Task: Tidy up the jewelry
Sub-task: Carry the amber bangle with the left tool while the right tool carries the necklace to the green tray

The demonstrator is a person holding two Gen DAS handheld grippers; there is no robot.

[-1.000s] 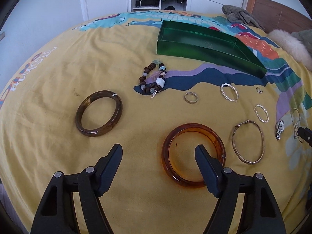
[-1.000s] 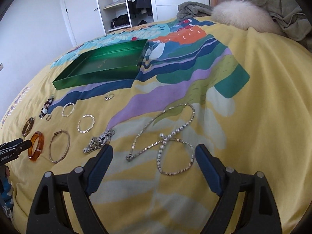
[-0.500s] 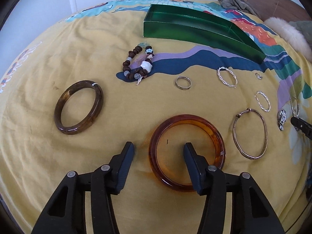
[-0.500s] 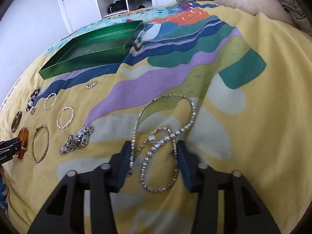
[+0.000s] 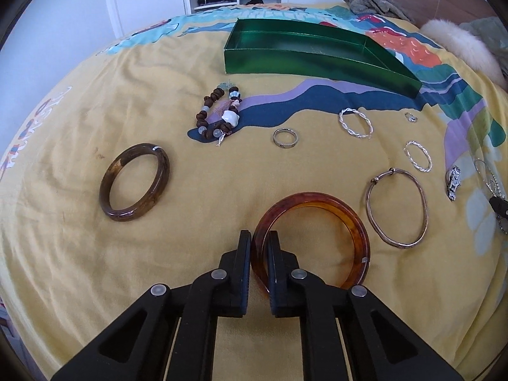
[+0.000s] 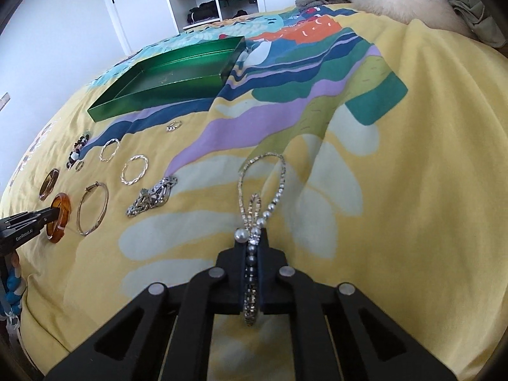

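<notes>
Gripping now | our left gripper (image 5: 259, 238) just closed on amber bangle (image 5: 317, 238) | right gripper (image 6: 252, 247) clamped pearl necklace (image 6: 263, 184) | green tray (image 5: 317, 63) at 12 o'clock, awaiting both.

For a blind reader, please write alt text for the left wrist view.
The left tool is shut on the rim of an amber bangle on a yellow bedspread. Other bracelets and rings lie around it, with an empty green tray behind.
</notes>
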